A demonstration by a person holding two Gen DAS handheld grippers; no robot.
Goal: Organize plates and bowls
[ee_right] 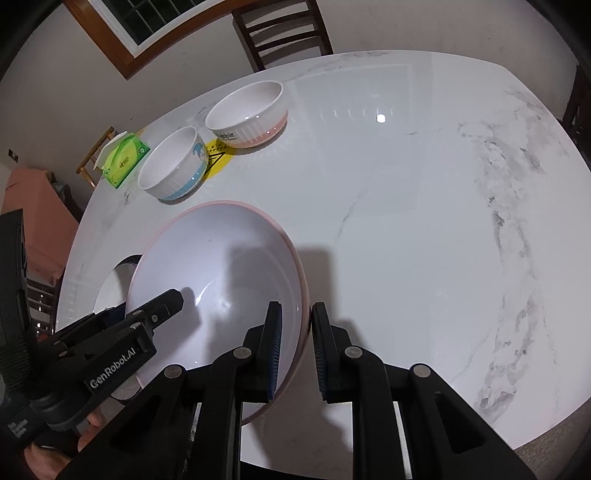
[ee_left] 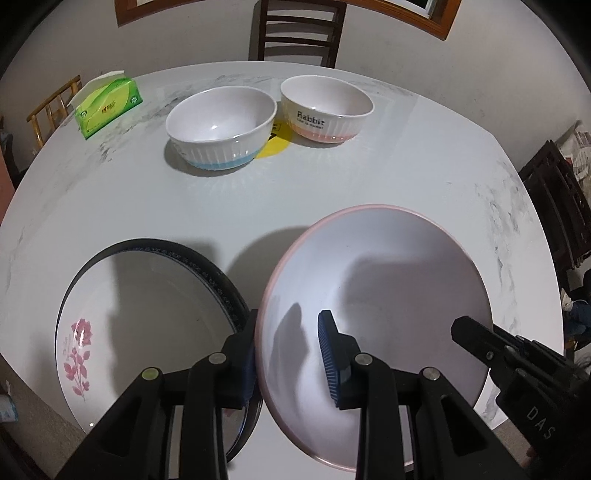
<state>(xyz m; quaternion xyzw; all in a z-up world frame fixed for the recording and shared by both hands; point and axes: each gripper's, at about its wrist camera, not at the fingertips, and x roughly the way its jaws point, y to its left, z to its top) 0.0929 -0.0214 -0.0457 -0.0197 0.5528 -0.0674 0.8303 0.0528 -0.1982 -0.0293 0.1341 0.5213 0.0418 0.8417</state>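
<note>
A pink-rimmed white plate point(ee_left: 384, 280) sits near the table's front edge; it also shows in the right wrist view point(ee_right: 218, 273). My left gripper point(ee_left: 288, 360) straddles its left rim, jaws apart, one finger inside and one outside. My right gripper point(ee_right: 297, 352) straddles its right rim, jaws apart and not pressing. A black-rimmed white plate with a pink flower point(ee_left: 147, 325) lies to the left, partly under the pink plate point(ee_right: 114, 284). A blue-based bowl point(ee_left: 221, 125) point(ee_right: 173, 166) and a pink-based "Rabbit" bowl point(ee_left: 325, 107) point(ee_right: 247, 110) stand at the back.
A green tissue box point(ee_left: 107, 105) point(ee_right: 125, 158) sits at the table's back left. A yellow sticker point(ee_left: 275, 142) lies between the bowls. A dark chair point(ee_left: 299, 31) stands behind the marble table point(ee_right: 424, 221). The table edge runs close below both grippers.
</note>
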